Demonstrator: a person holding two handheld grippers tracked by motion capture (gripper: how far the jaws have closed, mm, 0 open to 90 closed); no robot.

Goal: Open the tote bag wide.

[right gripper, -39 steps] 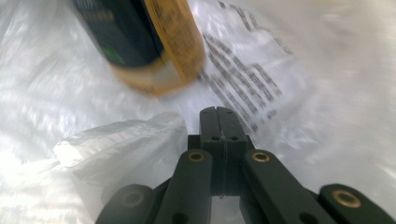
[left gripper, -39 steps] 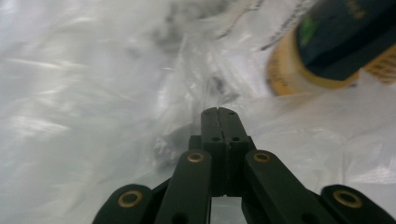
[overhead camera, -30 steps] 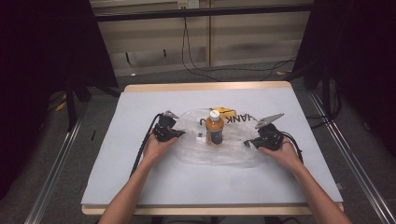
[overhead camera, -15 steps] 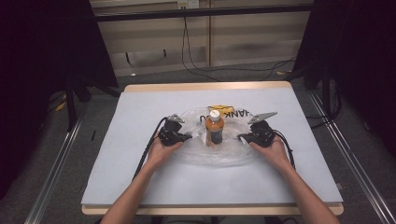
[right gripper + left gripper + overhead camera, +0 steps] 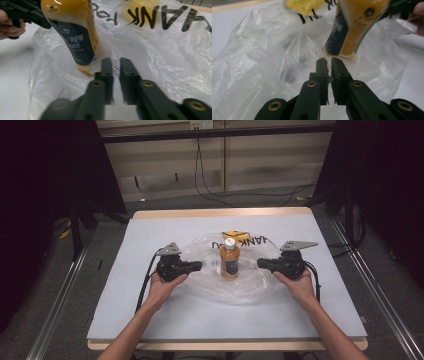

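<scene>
A bottle [image 5: 229, 260] stands upright on a plastic bag [image 5: 210, 285] that lies spread over the middle of the table [image 5: 125, 320]. The left gripper [image 5: 196, 266] sits at the bag's left edge and the right gripper [image 5: 262, 263] at its right edge, both pointing inward with the bottle between them and apart from each. In the left gripper view the bottle [image 5: 352, 32] rises just beyond the jaws, and in the right gripper view it [image 5: 75, 32] stands ahead and to the left of them.
</scene>
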